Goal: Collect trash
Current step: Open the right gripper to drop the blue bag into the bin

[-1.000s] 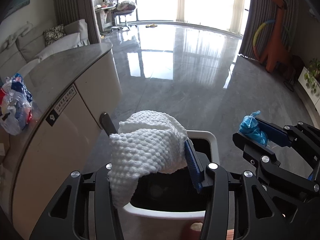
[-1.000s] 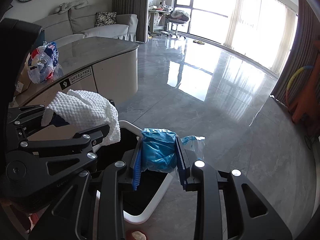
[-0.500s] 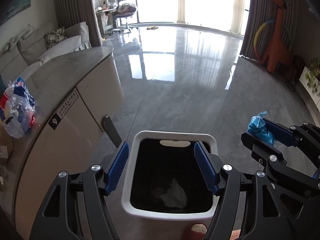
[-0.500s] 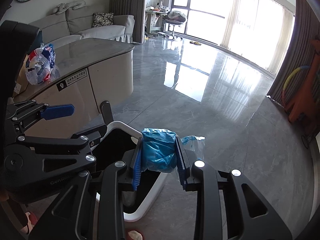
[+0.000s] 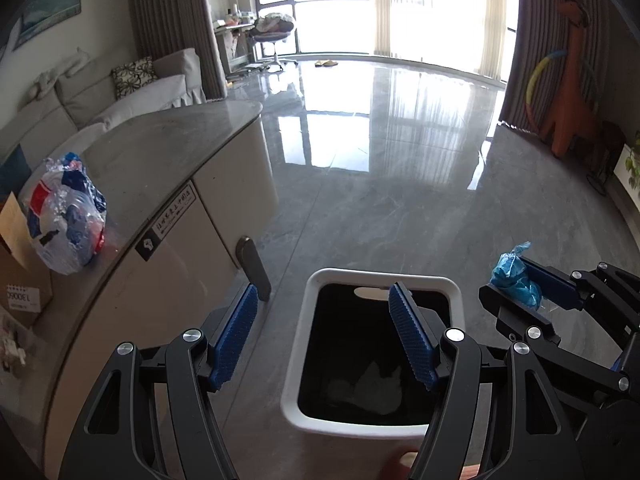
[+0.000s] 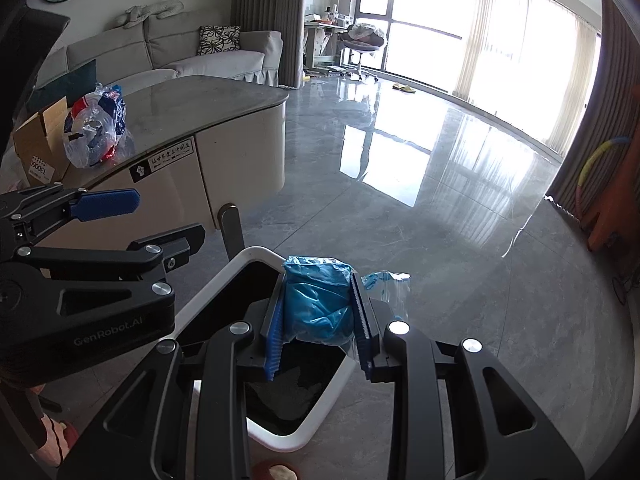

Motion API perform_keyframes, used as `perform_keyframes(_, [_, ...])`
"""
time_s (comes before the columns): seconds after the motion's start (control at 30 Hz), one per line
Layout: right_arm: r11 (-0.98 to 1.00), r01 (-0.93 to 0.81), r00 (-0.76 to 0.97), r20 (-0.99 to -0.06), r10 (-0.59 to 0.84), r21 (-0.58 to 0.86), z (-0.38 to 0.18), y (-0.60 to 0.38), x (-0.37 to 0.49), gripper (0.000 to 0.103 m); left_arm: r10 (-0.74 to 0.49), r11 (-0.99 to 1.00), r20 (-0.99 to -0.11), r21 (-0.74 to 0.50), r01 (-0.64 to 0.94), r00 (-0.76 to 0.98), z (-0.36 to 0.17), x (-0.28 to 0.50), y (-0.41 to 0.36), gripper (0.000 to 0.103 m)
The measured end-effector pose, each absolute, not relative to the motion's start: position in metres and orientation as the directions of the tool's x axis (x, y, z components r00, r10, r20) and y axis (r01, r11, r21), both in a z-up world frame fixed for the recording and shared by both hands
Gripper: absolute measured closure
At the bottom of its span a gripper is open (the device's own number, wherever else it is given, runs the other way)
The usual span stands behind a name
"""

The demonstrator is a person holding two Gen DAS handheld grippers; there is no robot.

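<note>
A white-rimmed trash bin [image 5: 310, 320] with a black liner stands on the floor; white crumpled paper [image 5: 376, 386] lies inside. My left gripper [image 5: 324, 316] is open and empty above the bin's left side. My right gripper [image 6: 318, 308] is shut on a crumpled blue plastic bag [image 6: 316, 304], above the bin's edge [image 6: 256, 254]; it also shows in the left wrist view [image 5: 514, 276]. A clear plastic bag with red and blue print [image 5: 64, 220] lies on the counter [image 5: 160, 144].
A curved white counter cabinet [image 5: 168, 264] stands left of the bin, with a cardboard box [image 5: 16, 264] at its near end. Glossy grey floor [image 5: 400, 184] stretches ahead. A sofa [image 6: 180, 52] is at the back left, an orange giraffe toy [image 5: 568, 80] at the right.
My left gripper opened and the white towel paper dropped into the bin. The left gripper then shifted left and up a little. The right gripper kept hold of the blue bag.
</note>
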State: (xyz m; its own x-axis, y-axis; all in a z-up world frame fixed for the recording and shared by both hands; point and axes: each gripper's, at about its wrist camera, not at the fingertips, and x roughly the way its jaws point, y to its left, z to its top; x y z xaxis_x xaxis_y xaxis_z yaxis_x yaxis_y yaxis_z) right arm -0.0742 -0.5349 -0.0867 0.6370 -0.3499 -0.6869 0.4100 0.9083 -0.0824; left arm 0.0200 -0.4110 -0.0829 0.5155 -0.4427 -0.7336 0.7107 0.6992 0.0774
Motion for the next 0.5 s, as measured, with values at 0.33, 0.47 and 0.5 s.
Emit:
perform_keyframes(0.33, [0.929,0.367,0.633,-0.718,-0.29,-0.051,-0.111,-0.524,-0.044,0.072,-0.392,0.75,-0.726,0.104,0.653,0.565,-0.077,0.044,-0.382,0.034])
perform_keyframes(0.47, [0.929,0.367,0.626,-0.725,-0.286,-0.05,-0.116,-0.524,-0.039,0.072,-0.387,0.753,-0.729,0.104,0.65,0.565,-0.079,0.046,-0.381,0.034])
perform_keyframes(0.5, [0.927,0.372,0.628,-0.721,-0.291,-0.05,-0.116,-0.525,-0.04,0.072,-0.386,0.751,-0.731,0.104,0.652,0.563,-0.08,0.046,-0.382,0.034])
